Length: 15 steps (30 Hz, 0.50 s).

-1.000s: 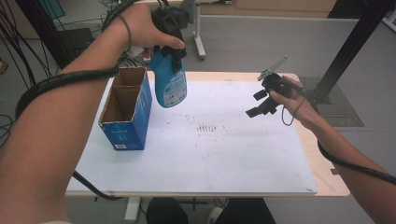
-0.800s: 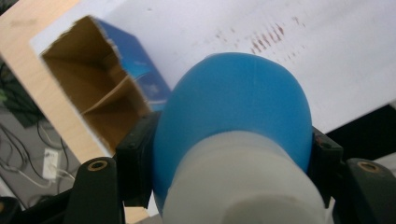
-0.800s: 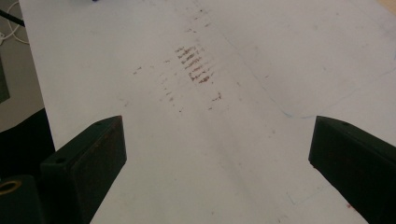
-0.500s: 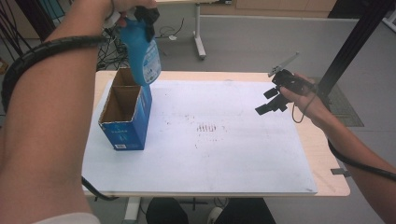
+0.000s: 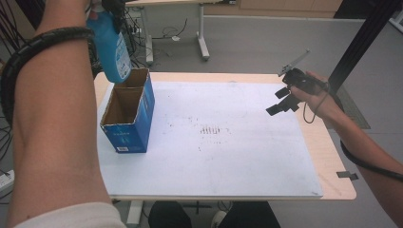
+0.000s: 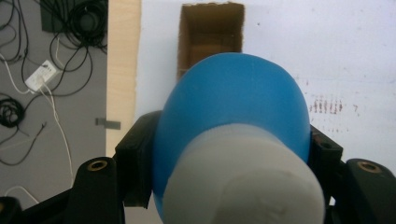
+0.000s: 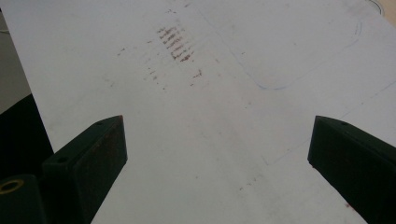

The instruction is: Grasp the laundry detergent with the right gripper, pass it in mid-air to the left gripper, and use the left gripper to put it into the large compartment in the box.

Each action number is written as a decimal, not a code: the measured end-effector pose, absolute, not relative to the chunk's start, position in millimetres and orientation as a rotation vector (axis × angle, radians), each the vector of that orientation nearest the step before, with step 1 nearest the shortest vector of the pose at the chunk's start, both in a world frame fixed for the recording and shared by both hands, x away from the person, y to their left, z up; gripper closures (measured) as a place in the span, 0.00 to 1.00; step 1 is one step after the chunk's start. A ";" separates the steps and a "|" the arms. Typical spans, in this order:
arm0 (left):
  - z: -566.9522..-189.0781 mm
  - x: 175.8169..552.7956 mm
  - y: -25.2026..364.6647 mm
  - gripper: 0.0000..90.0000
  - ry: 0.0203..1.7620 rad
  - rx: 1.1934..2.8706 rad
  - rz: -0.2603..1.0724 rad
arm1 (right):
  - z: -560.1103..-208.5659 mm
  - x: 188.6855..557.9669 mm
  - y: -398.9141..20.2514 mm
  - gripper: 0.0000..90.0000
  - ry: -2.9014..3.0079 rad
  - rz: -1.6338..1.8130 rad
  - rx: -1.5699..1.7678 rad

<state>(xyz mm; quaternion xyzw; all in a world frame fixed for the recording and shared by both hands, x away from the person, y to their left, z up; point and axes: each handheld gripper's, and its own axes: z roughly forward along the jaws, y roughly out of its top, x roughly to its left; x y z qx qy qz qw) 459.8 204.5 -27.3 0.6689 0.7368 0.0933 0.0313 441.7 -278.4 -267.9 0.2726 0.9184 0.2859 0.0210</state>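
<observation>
The left gripper [image 6: 229, 154] is clenched on a blue bottle [image 6: 233, 121] with a white cap [image 6: 243, 182]; in the left gripper view its two black jaws press on both sides of the blue body, just above the cap, and the cap end points toward the camera. In the high view this bottle [image 5: 110, 42] hangs in the air at the upper left, with its rounded bottom downward, held above the far end of an open blue cardboard box [image 5: 128, 111] and not touching it. The box stands upright on the left part of the desk [image 5: 328, 156], on a large white sheet [image 5: 214, 156] that covers most of the wooden top. In the left gripper view the brown inside of the box [image 6: 210, 37] shows directly beyond the bottle, and it looks empty. The right gripper [image 5: 284, 99] is released: in the right gripper view its jaws stand wide apart with nothing between them, over the white sheet [image 7: 210, 140]. In the high view it hovers above the right far part of the desk, well apart from the box and the bottle. Some small reddish-brown marks [image 5: 212, 129] lie near the middle of the sheet, between the box and the right gripper. Cables [image 6: 28, 88] lie on the grey floor beside the desk.
</observation>
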 end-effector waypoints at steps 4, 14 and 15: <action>-31.5 459.2 211.2 0.40 2.291 2.031 0.278 | -267.8 441.7 -277.4 0.05 2.852 0.878 0.841; -52.1 459.5 220.4 0.40 2.311 2.012 0.237 | -267.0 439.7 -271.7 0.06 2.864 0.876 0.816; -53.7 459.6 221.1 0.40 2.312 2.012 0.234 | -266.7 439.5 -271.3 0.06 2.865 0.874 0.815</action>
